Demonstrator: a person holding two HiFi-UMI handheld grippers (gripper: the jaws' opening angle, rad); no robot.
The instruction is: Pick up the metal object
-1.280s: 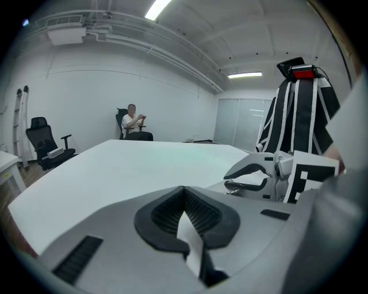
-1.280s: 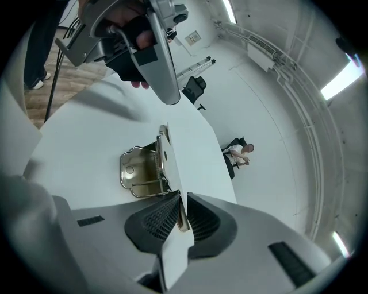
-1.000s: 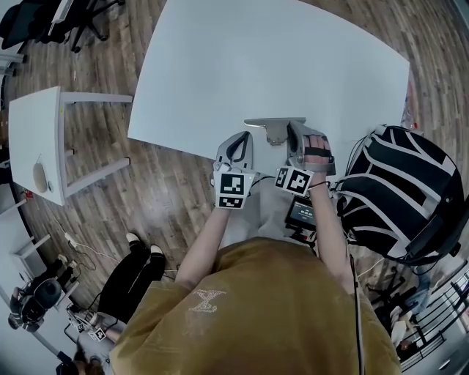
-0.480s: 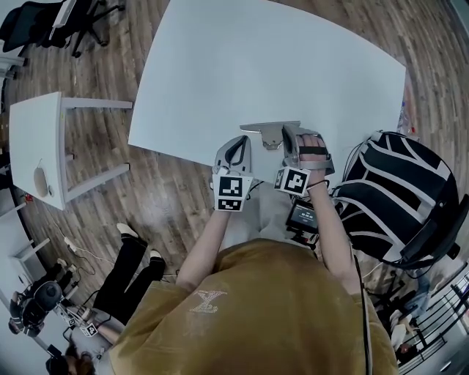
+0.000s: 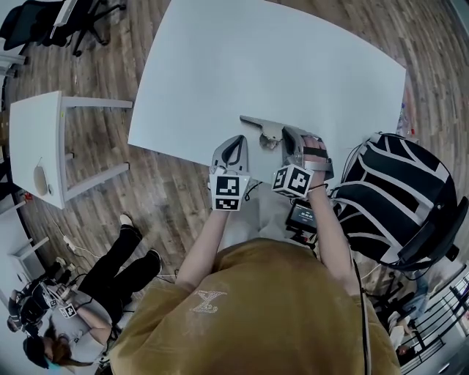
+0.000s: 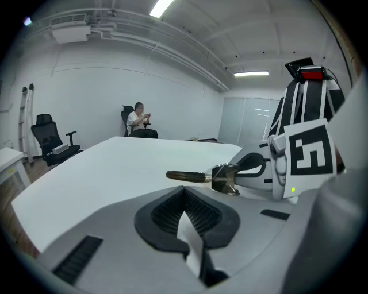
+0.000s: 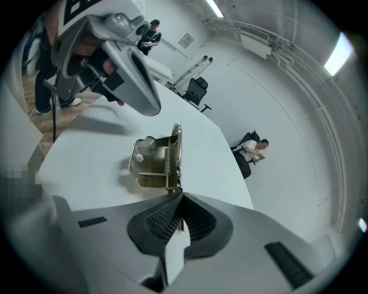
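Observation:
The metal object (image 5: pixel 260 127), a hinged steel plate with a coil spring and a long thin arm, is at the near edge of the white table (image 5: pixel 278 58). My right gripper (image 5: pixel 287 136) is shut on its plate end, and in the right gripper view the metal object (image 7: pixel 154 163) sticks out just past the closed jaws and casts a shadow on the table. My left gripper (image 5: pixel 233 146) sits just to its left, shut with nothing in it. In the left gripper view the metal object (image 6: pixel 214 175) hangs slightly above the tabletop, its arm pointing left.
A black backpack with white stripes (image 5: pixel 392 192) stands at the right of the table's near corner. A small white side table (image 5: pixel 37 139) is on the wooden floor at the left. A person (image 5: pixel 88 300) crouches at lower left. Office chairs (image 5: pixel 44 22) stand at the far left.
The metal object has turned in my right gripper, its thin arm swinging left and slightly tilted. Both grippers have drifted a little left. The person on the floor has shifted.

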